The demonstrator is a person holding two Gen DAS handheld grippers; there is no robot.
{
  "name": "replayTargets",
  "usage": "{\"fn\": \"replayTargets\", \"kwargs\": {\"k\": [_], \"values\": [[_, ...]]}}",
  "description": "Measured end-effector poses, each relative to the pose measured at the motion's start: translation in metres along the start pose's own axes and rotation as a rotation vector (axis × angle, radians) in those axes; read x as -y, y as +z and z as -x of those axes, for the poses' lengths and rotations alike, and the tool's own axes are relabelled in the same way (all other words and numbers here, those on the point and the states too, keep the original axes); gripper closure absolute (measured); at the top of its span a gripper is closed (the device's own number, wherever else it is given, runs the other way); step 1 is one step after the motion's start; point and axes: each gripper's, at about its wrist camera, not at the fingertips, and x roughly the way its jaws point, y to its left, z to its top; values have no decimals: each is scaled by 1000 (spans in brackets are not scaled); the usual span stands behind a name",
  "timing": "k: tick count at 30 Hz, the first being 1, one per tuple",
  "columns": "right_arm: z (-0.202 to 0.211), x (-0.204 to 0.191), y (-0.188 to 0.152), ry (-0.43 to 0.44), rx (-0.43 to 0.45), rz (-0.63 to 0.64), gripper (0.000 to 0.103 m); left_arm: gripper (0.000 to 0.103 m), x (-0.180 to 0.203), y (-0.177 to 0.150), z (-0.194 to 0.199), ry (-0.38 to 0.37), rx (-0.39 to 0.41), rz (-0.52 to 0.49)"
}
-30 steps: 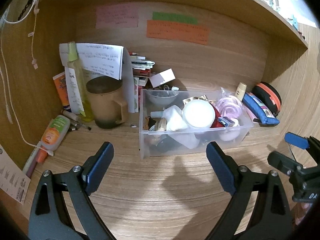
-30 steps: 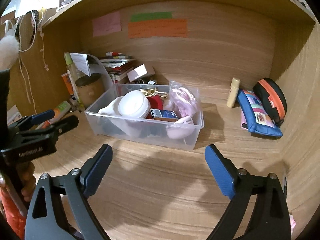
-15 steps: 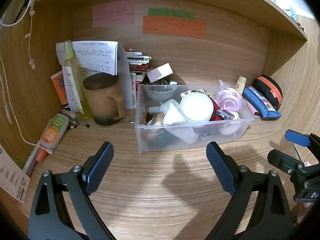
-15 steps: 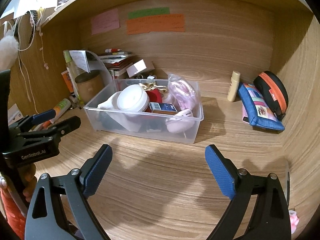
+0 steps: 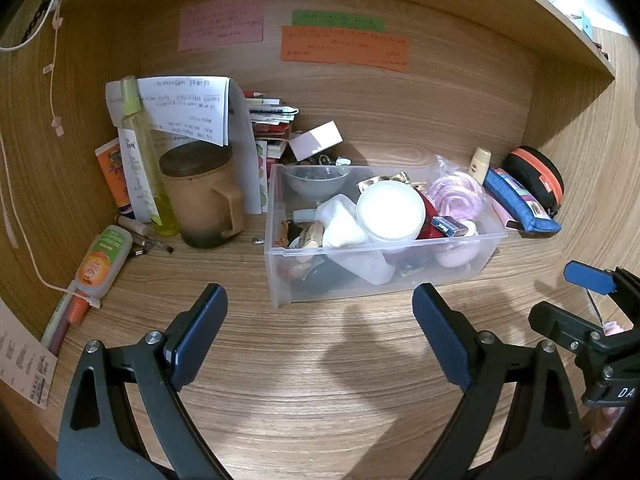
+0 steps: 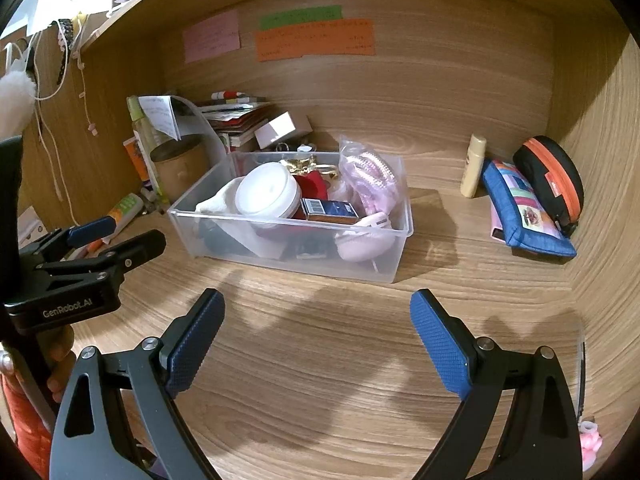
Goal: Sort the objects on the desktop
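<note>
Left wrist view shows me a wooden desk (image 5: pixel 320 380) set in a wooden alcove, with pink, green and orange paper notes (image 5: pixel 344 48) stuck on its back wall; their writing is too small for me to read. Along the left wall hangs a white cord (image 5: pixel 24 240).

Readable text is scarce: "GenRobot.AI" is printed on the left gripper's body in the right wrist view. A small blue box (image 6: pixel 330 209) carries a barcode.

A clear plastic bin (image 5: pixel 380 264) sits mid-desk, crowded with a white round lid (image 5: pixel 390 210), a pink bagged coil (image 5: pixel 456 196) and other bits I can't make out. Left of it stand a brown lidded mug (image 5: pixel 202 196) and a yellow-green spray bottle (image 5: pixel 150 168); right of it lie a blue pouch (image 6: pixel 520 208) and a black case with an orange zip (image 6: pixel 554 178).

My left gripper (image 5: pixel 320 332) and right gripper (image 6: pixel 318 334) both hover over bare wood short of the bin, jaws spread wide, nothing between them.
</note>
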Motion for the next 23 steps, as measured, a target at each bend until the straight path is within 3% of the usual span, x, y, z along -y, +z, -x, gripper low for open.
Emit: {"fn": "replayTargets", "kwargs": {"k": [8, 14, 23], "values": [[0, 0, 1, 4, -2, 3, 10, 8, 0, 0, 1, -2, 4, 9], [-1, -1, 2, 11, -6, 0, 10, 8, -2, 0, 2, -46, -11, 16], [-2, 0, 2, 14, -6, -6, 10, 8, 6, 1, 12, -52, 25, -17]]}}
